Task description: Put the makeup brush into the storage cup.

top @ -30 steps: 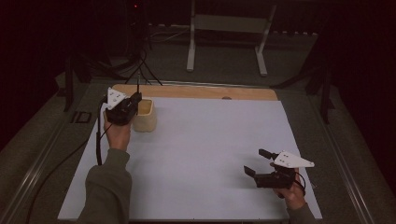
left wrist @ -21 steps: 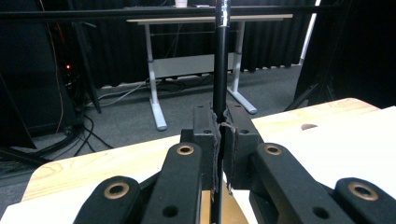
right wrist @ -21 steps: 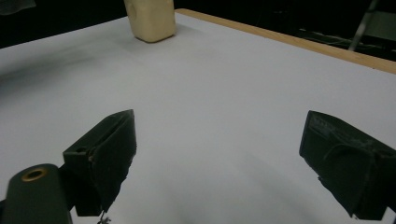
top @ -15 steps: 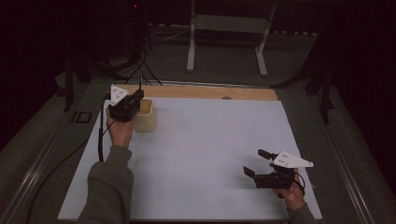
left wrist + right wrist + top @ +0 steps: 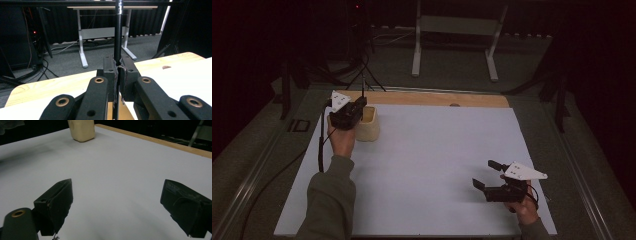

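The left gripper [image 5: 357, 107] jaws clench a thin black rod [image 5: 117, 37] over the beige cup [image 5: 366, 123].

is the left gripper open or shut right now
Shut. In the left gripper view the left gripper has its two pads pressed together with no gap, just beside the cream cup; nothing shows between them.

cup [image 5: 367, 123]: far-left on table [image 5: 437, 150] | thin rod [image 5: 117, 37]: seemingly in cup
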Action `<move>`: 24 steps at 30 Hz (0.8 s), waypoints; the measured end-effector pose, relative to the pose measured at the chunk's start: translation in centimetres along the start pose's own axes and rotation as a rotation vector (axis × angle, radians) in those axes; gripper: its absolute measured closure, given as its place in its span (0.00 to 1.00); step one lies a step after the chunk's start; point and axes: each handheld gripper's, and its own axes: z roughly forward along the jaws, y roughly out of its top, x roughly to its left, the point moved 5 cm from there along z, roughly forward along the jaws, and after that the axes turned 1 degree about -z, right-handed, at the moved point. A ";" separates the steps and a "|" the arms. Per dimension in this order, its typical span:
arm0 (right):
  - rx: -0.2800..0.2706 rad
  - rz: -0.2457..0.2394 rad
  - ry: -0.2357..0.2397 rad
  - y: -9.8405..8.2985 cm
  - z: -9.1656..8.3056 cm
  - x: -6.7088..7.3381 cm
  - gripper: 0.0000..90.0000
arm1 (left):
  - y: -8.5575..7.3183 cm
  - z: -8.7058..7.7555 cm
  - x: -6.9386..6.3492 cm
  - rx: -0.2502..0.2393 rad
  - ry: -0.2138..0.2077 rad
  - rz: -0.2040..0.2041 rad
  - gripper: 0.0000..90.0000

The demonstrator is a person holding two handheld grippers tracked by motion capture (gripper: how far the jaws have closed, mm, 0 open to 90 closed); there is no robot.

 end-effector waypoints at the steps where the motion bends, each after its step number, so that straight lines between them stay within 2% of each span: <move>1: 0.000 0.000 0.001 0.0 0.0 0.0 0.12 | -0.1 0.1 0.0 0.003 -0.001 0.000 0.95; 24: -0.001 -0.003 0.007 0.0 0.0 0.0 0.12 | -1.2 1.1 -0.3 0.039 -0.006 -0.004 0.95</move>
